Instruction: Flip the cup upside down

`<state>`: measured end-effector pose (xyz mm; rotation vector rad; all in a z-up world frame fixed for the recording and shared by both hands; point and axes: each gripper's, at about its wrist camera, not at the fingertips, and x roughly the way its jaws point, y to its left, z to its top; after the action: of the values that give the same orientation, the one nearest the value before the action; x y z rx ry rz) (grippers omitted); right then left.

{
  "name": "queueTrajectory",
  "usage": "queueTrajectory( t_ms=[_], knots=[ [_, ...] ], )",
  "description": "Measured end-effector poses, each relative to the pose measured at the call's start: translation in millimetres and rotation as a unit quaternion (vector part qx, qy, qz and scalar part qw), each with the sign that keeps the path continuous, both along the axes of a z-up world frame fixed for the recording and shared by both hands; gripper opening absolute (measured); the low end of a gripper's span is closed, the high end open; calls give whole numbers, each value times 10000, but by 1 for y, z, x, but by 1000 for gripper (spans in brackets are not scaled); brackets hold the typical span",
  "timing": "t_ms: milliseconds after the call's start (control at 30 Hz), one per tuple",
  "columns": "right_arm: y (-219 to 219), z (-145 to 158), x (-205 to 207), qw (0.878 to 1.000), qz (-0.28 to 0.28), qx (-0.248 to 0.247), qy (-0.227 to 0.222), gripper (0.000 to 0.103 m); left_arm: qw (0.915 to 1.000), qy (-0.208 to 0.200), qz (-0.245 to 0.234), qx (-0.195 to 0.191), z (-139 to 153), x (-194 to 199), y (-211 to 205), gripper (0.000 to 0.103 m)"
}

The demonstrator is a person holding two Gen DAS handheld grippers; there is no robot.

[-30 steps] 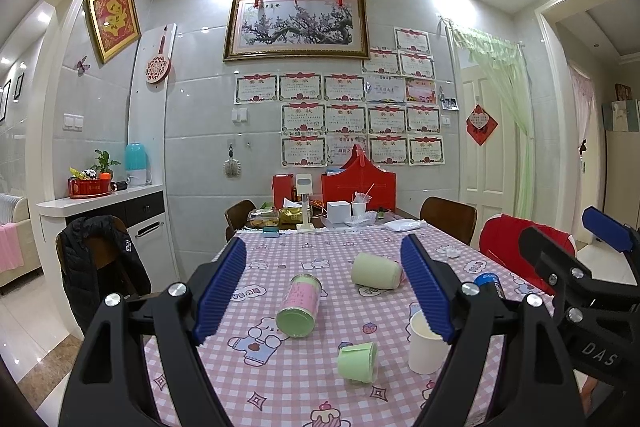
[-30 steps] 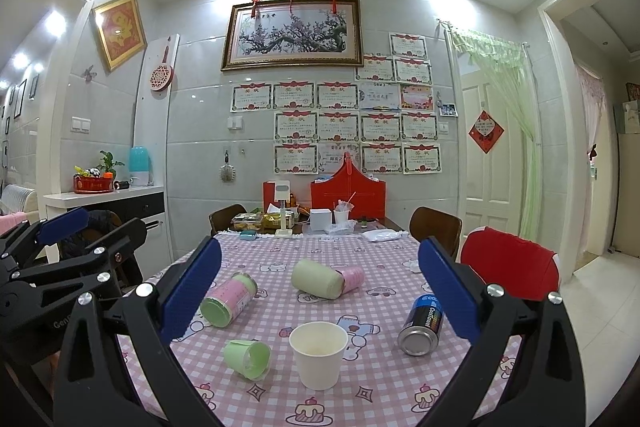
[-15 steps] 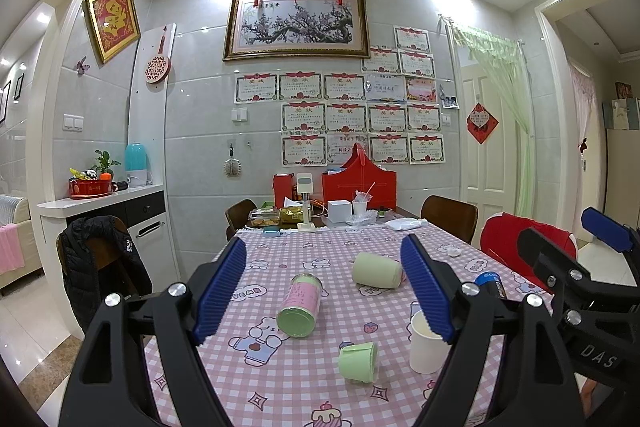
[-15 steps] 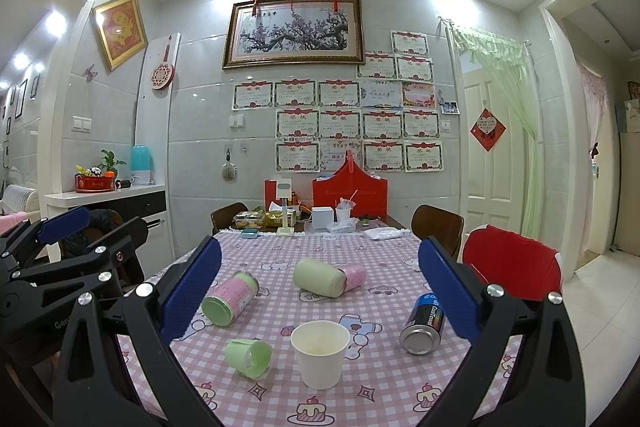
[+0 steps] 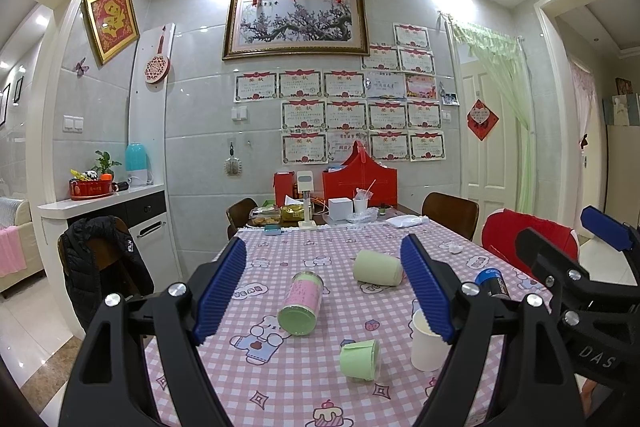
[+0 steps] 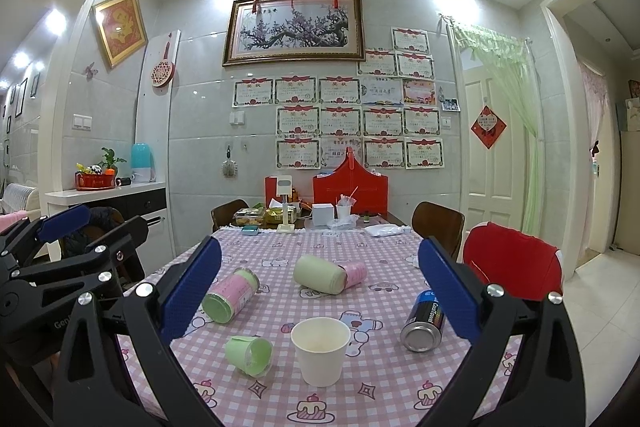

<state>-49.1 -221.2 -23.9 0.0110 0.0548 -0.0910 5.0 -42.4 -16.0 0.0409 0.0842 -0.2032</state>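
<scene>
Both the left gripper (image 5: 324,291) and right gripper (image 6: 320,291) hang released above the upright cup (image 6: 320,351) on the desk (image 6: 384,387).

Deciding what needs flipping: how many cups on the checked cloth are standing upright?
1: the white paper cup stands mouth-up near the front edge. The small green cup beside it lies on its side; far clutter may hide others.
</scene>
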Motion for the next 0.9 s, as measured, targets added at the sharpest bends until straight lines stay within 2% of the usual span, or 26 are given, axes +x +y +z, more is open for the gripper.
queueTrajectory(
  t_ms=[900],
  knots=[
    [-3, -4, 2, 10000, 34, 34, 82, 95, 9999, -40, 48, 125, -3, 1, 4, 79]
  ],
)
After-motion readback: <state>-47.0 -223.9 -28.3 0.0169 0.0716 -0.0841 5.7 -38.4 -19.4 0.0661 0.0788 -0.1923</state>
